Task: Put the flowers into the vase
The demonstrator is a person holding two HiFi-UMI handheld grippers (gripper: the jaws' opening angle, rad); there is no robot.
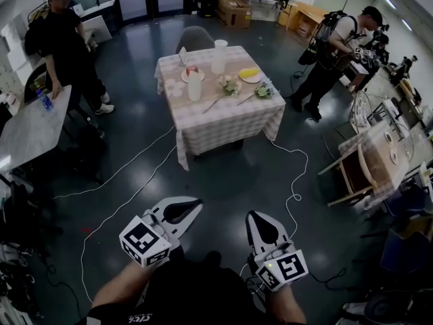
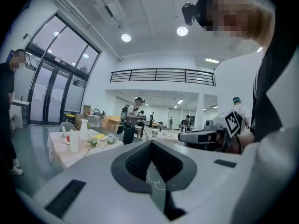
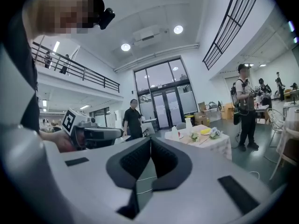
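Far ahead stands a table with a checked cloth [image 1: 223,124]. Two flower stems lie on it, a pale bloom [image 1: 229,84] and a green-white bunch [image 1: 262,91]. A white vase [image 1: 195,87] stands left of them. Both grippers hover over the dark floor, well short of the table. My left gripper [image 1: 196,204] is shut with nothing in it, and so is my right gripper [image 1: 252,216]. In the left gripper view the jaws [image 2: 151,146] meet, with the vase [image 2: 74,143] small beyond. In the right gripper view the jaws [image 3: 150,141] also meet; the flowers [image 3: 195,136] lie far off.
A white jug [image 1: 220,58], a plate with a red fruit [image 1: 191,72] and a plate of yellow food [image 1: 249,74] share the table. White cables [image 1: 122,181] cross the floor. One person [image 1: 67,46] stands at left by a grey table [image 1: 30,131], another [image 1: 335,46] at right. A wooden chair [image 1: 362,171] stands at right.
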